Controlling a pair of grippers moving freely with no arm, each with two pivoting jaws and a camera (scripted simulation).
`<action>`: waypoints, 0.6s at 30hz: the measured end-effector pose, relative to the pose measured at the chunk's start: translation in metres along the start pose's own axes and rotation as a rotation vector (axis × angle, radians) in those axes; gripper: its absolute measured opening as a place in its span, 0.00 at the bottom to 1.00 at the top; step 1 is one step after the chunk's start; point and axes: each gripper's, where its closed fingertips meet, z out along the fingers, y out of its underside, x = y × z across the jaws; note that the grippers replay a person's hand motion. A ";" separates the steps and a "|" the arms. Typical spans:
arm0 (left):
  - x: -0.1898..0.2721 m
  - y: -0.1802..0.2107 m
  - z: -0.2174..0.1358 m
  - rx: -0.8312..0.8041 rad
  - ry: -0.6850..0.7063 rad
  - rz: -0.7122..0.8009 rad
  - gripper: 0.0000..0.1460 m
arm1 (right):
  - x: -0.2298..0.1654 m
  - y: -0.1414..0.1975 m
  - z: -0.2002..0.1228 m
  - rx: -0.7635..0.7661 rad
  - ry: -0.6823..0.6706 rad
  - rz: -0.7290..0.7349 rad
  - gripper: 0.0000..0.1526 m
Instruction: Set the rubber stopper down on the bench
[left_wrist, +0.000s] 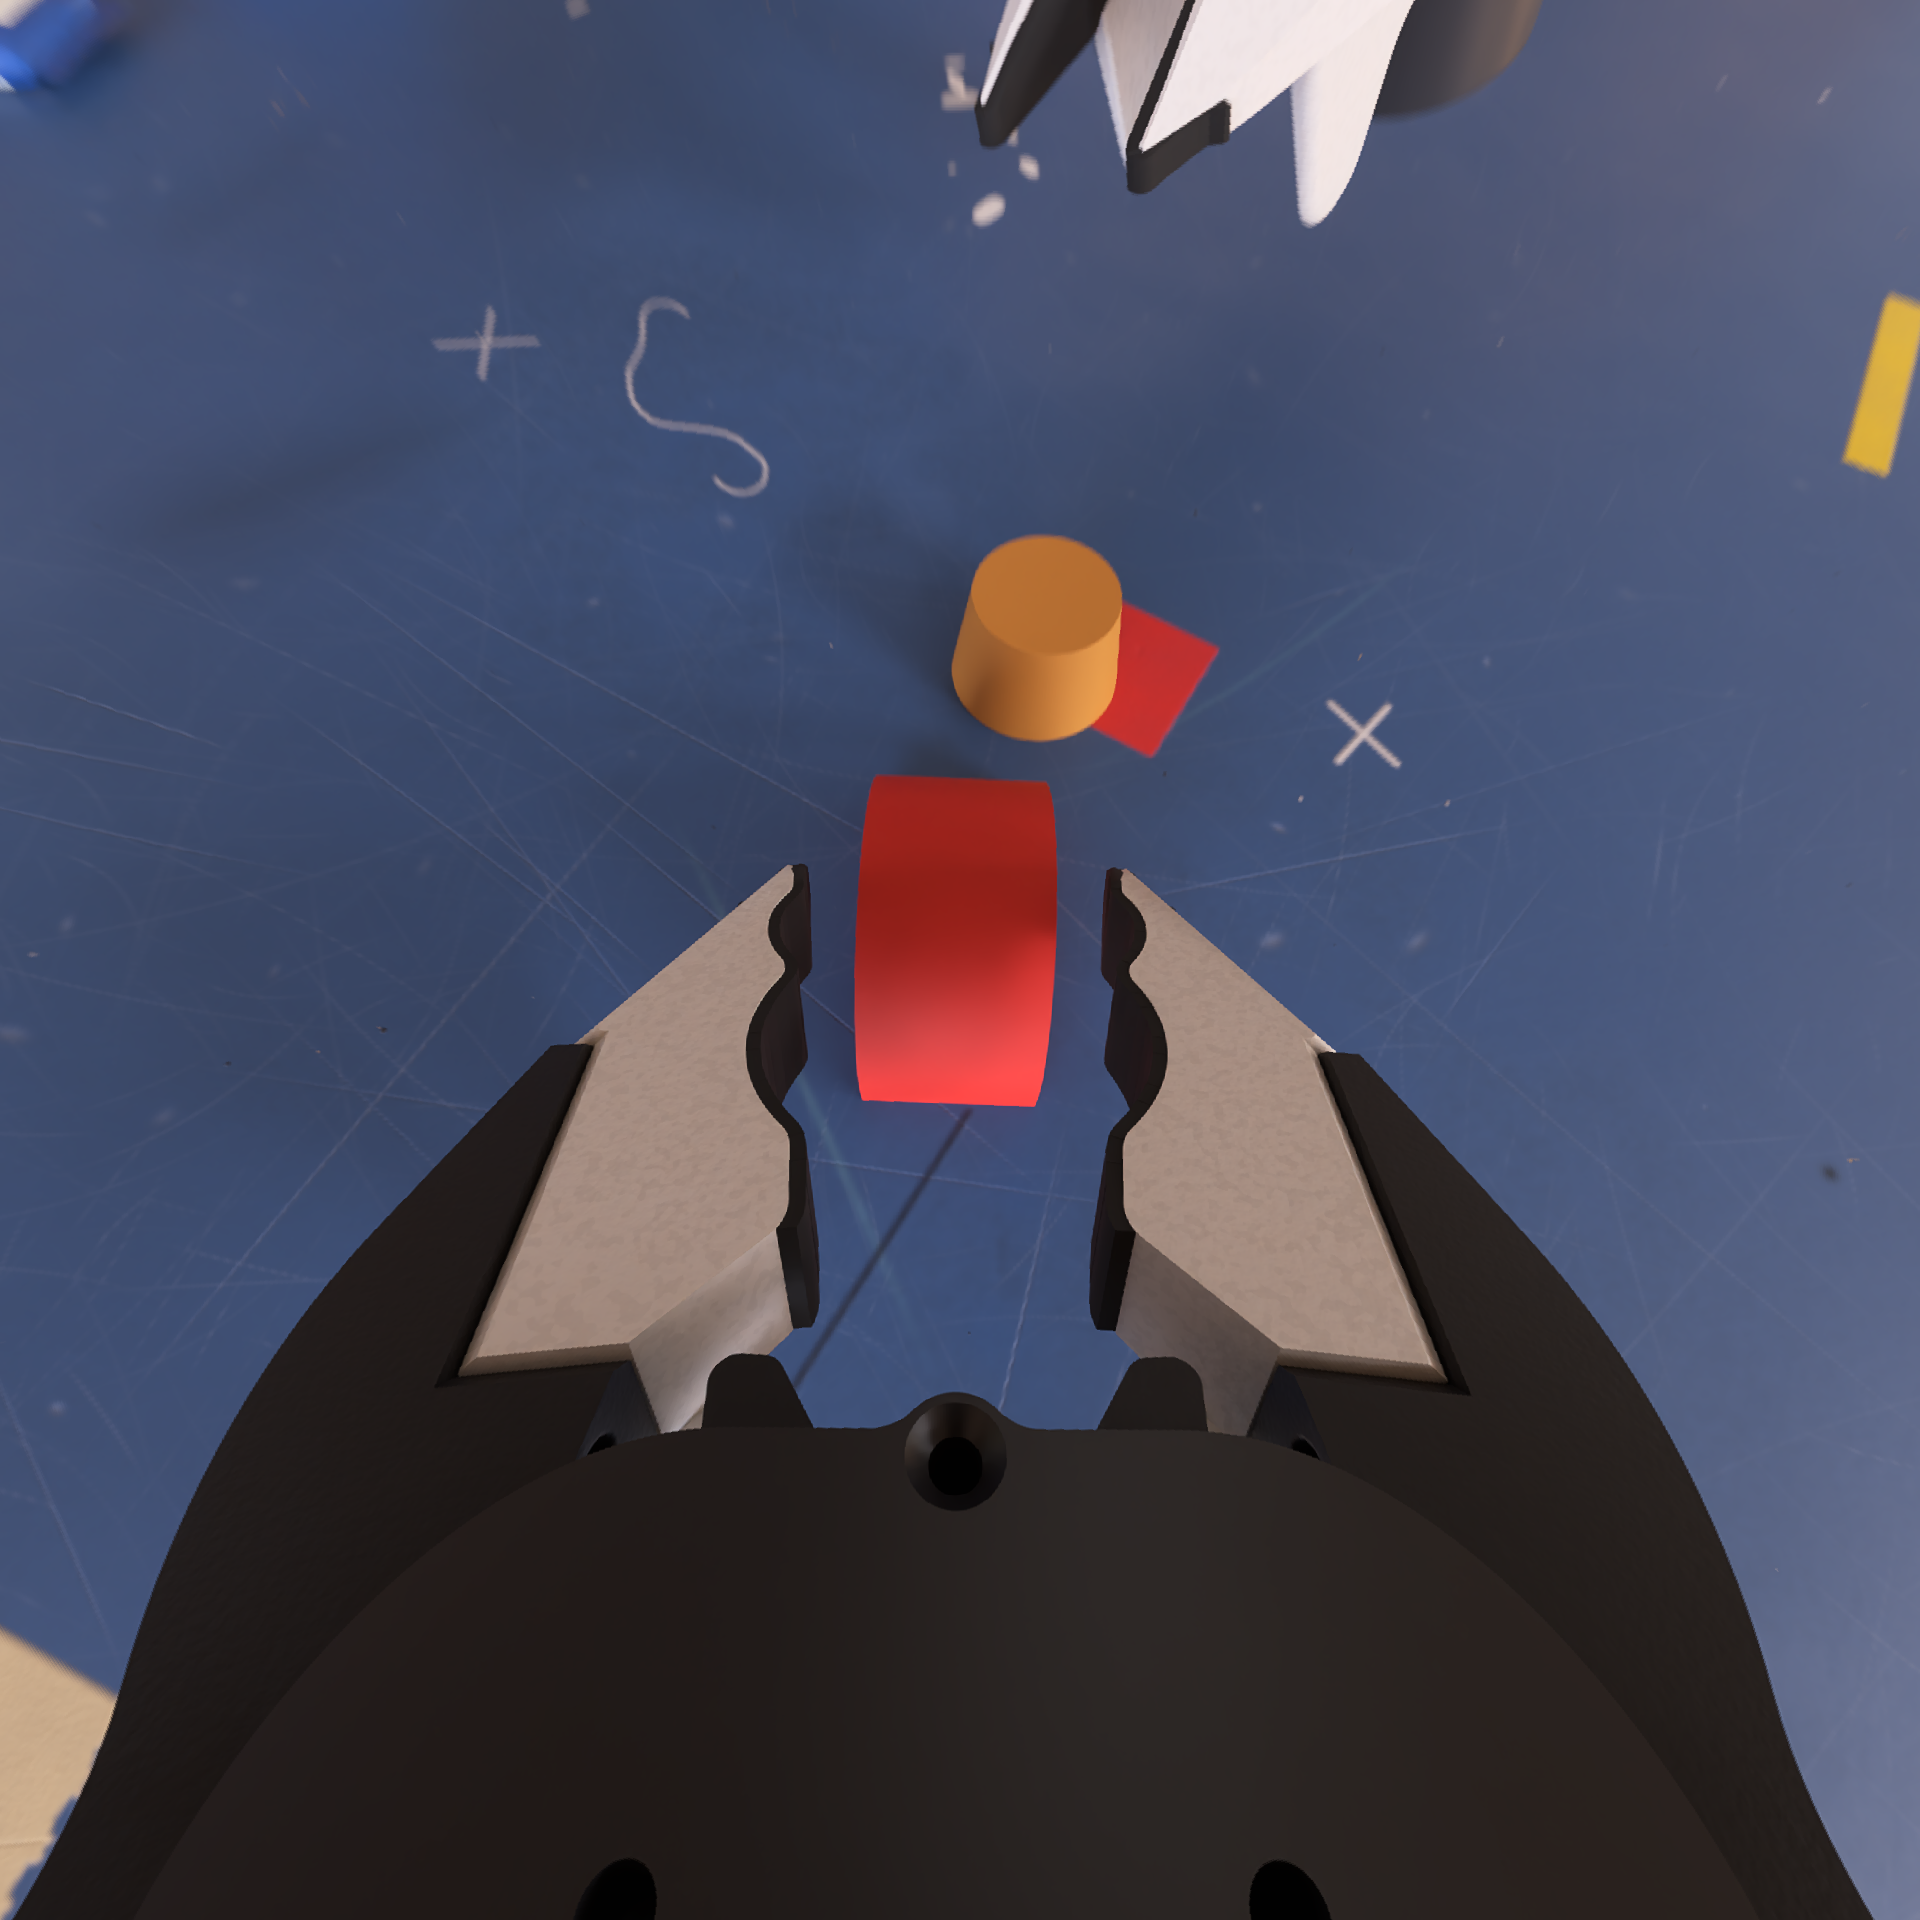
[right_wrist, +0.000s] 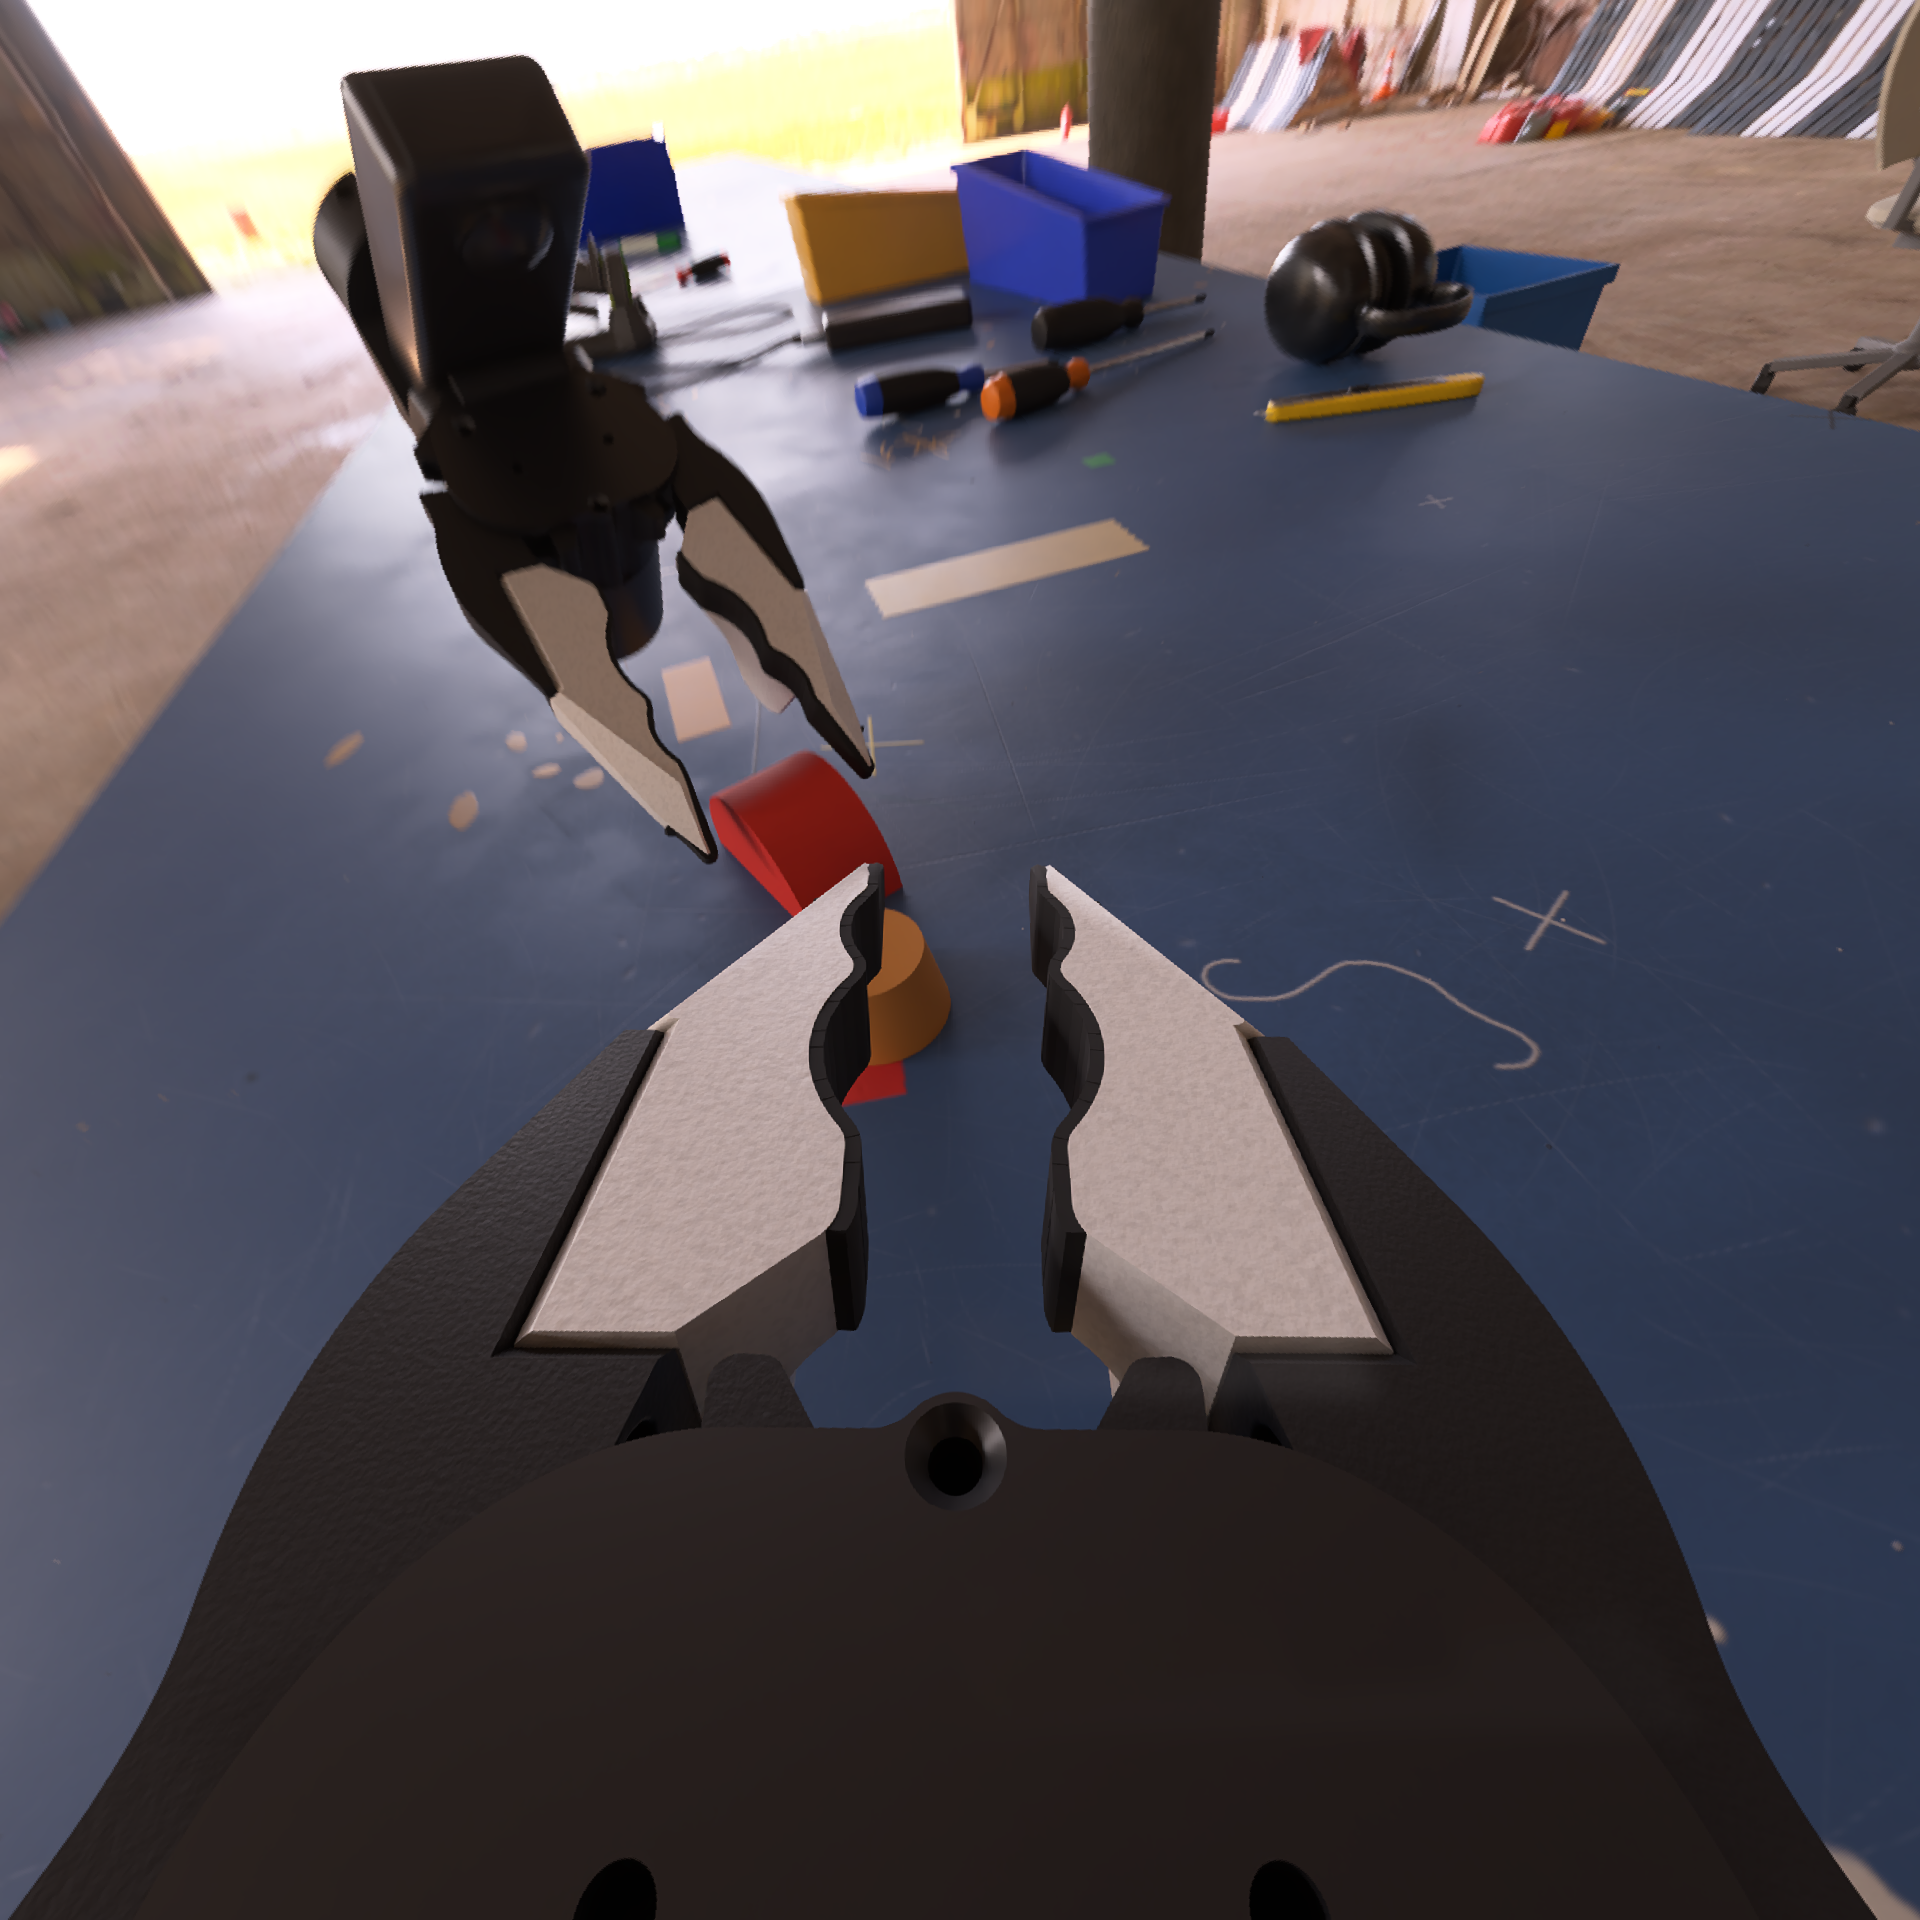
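Note:
An orange tapered rubber stopper (left_wrist: 1039, 644) stands wide end down on the blue bench (left_wrist: 416, 831), partly over a flat red square patch (left_wrist: 1153, 681). My left gripper (left_wrist: 958, 871) is open and straddles a red half-round block (left_wrist: 956, 935), with a gap on each side. My right gripper (left_wrist: 1070, 156) shows at the top, apart from the stopper. In the right wrist view my right gripper (right_wrist: 957, 871) is open and empty. There the stopper (right_wrist: 909, 997) sits just inside its left finger, partly hidden. The left gripper (right_wrist: 787, 812) hangs over the red block (right_wrist: 800, 821).
At the far end lie screwdrivers (right_wrist: 1029, 390), a blue bin (right_wrist: 1060, 223), a yellow box (right_wrist: 878, 244), black earmuffs (right_wrist: 1351, 281) and a yellow knife (right_wrist: 1371, 397). A tan tape strip (right_wrist: 1003, 566) and chalk marks (right_wrist: 1371, 997) are on the bench. The bench edge runs along the left.

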 end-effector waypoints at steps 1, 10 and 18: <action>0.000 0.003 0.003 -0.030 0.003 0.001 0.39 | -0.002 0.003 0.003 -0.027 0.003 -0.027 0.18; 0.001 0.008 0.007 -0.068 0.072 -0.075 0.31 | -0.005 0.018 0.019 -0.161 0.027 -0.125 0.19; 0.001 0.010 0.009 -0.093 0.082 -0.084 0.29 | -0.003 0.020 0.021 -0.173 0.027 -0.109 0.19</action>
